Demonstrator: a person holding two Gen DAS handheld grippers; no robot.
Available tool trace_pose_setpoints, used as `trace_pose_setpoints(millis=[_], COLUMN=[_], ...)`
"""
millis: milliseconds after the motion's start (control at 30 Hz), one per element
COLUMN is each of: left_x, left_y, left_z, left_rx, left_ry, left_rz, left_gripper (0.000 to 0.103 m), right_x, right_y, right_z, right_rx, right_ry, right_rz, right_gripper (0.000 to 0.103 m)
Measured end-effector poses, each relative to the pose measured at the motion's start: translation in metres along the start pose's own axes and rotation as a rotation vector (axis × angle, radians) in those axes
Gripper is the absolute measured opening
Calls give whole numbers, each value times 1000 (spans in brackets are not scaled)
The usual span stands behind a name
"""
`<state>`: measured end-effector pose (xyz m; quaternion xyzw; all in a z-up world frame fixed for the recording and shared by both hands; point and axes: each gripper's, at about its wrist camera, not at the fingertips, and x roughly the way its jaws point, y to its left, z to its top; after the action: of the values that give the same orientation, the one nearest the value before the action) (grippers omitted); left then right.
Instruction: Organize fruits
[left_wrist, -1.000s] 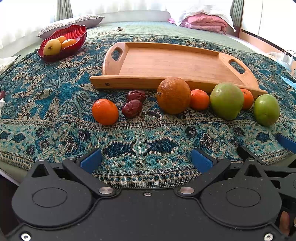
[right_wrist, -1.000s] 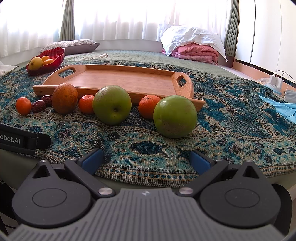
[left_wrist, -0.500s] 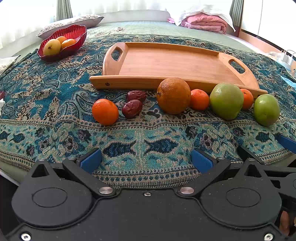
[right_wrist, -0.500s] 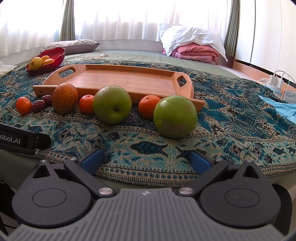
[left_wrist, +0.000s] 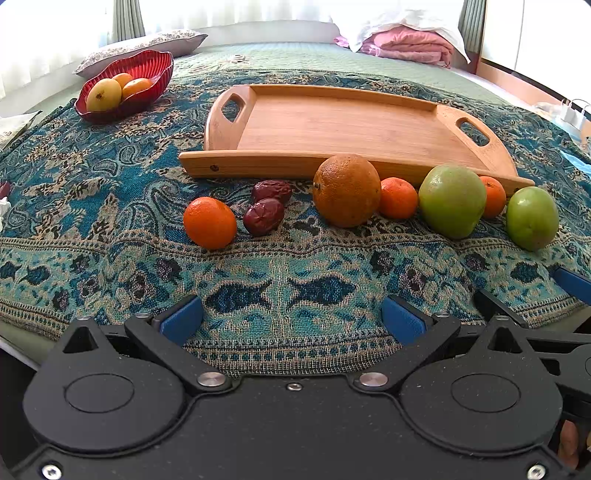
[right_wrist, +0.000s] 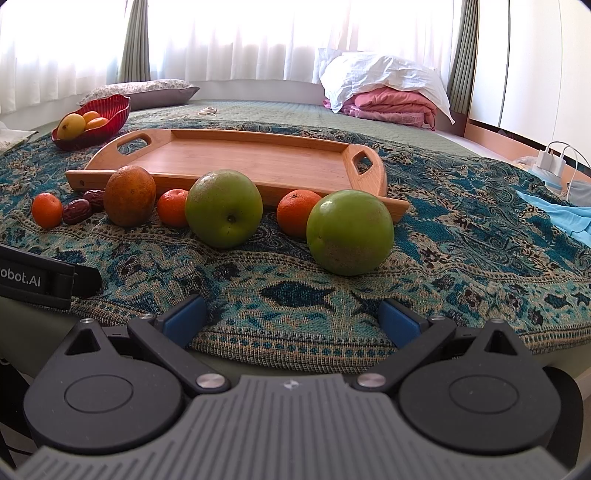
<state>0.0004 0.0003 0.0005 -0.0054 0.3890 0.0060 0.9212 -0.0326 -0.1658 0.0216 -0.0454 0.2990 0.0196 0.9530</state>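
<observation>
1. The left gripper (left_wrist: 291, 317) hangs at the near edge of the bed with its blue pads wide apart and nothing between them.
2. The right gripper (right_wrist: 291, 317) is at the same near edge, further right, also spread wide and holding nothing.
3. The wooden tray (left_wrist: 343, 125) lies on the patterned blanket (left_wrist: 110, 192) toward the middle of the bed, with no fruit inside it.
4. Along the tray's near rim, on the blanket, the fruits sit in a row: a small mandarin (left_wrist: 209, 222), two red dates (left_wrist: 264, 214), a large orange (left_wrist: 346, 190), a second mandarin (left_wrist: 398, 197), a green apple (left_wrist: 452, 201), a third mandarin (left_wrist: 493, 195) and another green apple (left_wrist: 532, 218).
5. The large orange touches the tray's rim.
6. A red bowl (left_wrist: 146, 66) near the far left corner of the blanket holds yellow and orange fruit.
</observation>
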Motion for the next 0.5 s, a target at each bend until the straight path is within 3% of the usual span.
trace_pose_setpoints(millis=[500], left_x=[0], left_y=[0], left_z=[0], left_rx=[1], left_ry=[-1], left_rz=[0], left_gripper=[103], right_x=[0], right_y=[1], right_z=[-1], right_rx=[0], right_ry=[-3], right_rz=[0], right_gripper=[103])
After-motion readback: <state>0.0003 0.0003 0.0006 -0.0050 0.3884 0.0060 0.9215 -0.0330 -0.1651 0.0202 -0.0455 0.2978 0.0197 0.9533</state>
